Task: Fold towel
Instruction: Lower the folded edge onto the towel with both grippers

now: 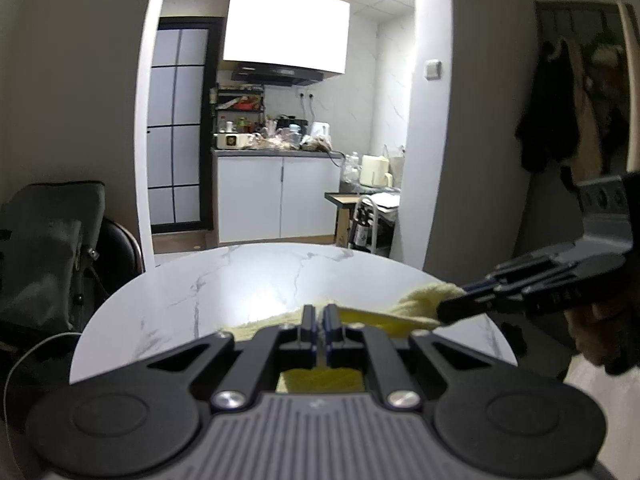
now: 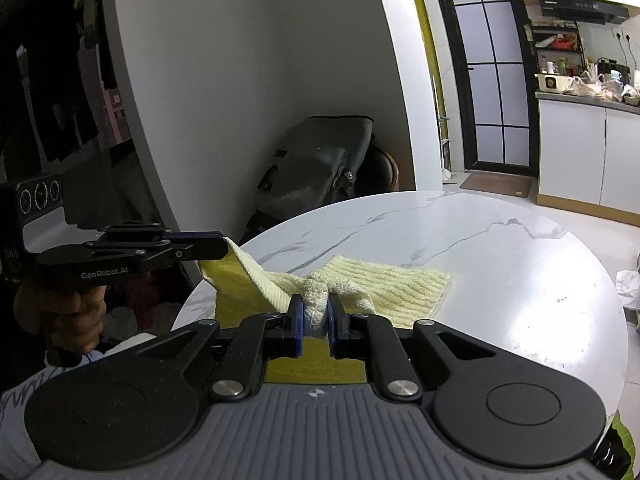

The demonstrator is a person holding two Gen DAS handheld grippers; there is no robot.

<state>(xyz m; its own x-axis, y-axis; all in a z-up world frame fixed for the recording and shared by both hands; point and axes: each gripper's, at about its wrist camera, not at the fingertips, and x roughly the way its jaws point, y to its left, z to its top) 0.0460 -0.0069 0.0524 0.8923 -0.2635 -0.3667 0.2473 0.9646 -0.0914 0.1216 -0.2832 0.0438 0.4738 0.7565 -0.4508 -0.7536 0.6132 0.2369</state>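
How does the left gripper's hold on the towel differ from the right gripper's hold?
The left gripper pinches a thin, flat edge of the towel; the right gripper clamps a thick, bunched wad. The left jaws stand nearly closed; the right jaws stand wider apart. Both hold the towel above the table.

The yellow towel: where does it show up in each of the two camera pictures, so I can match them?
Left wrist view: the towel lies low and right of centre on the table's near edge, pinched by both grippers.
Right wrist view: the towel spreads across the centre, one corner bunched in the near jaws, another lifted at left.
Shared landmark: the marble table, with the white kitchen cabinets behind.
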